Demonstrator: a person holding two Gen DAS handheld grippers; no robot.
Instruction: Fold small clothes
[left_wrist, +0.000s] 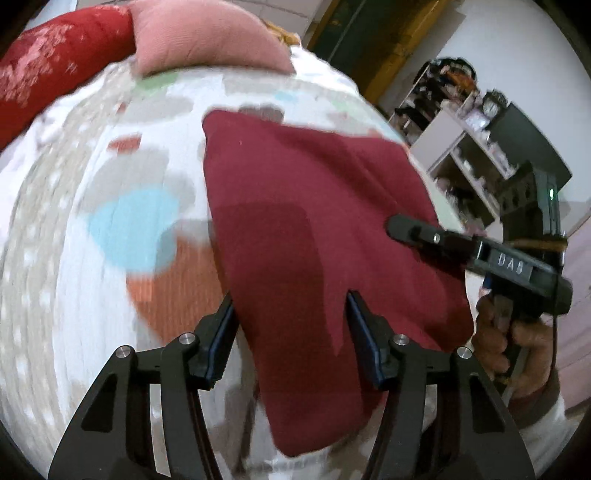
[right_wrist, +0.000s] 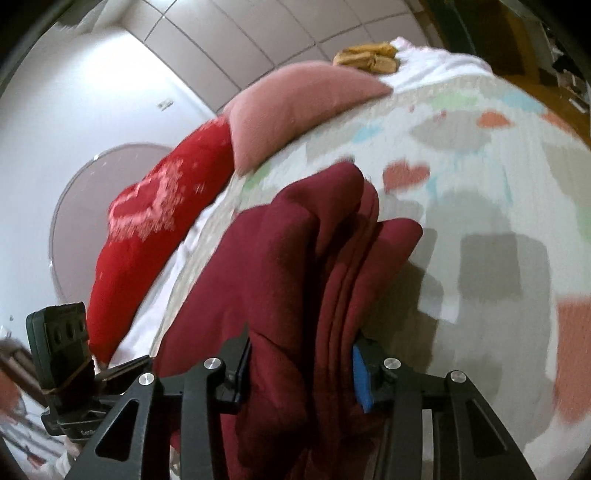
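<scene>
Left gripper (left_wrist: 291, 321) open w/ the maroon garment (left_wrist: 314, 221) edge between its fingers; right gripper (right_wrist: 301, 363) clamped on a bunched fold. Garment lies on the patterned bedspread (left_wrist: 92, 240). Best to pull taut, line up edges before laying down. Pink pillow (left_wrist: 203, 33) beyond.

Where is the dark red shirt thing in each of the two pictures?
Left wrist view: the dark red garment fills the middle, lying on the patterned bedspread, between the open left tongs.
Right wrist view: it is bunched at lower centre, between the right tongs.
Shared landmark: the pink pillow at the far end of the bed.
</scene>
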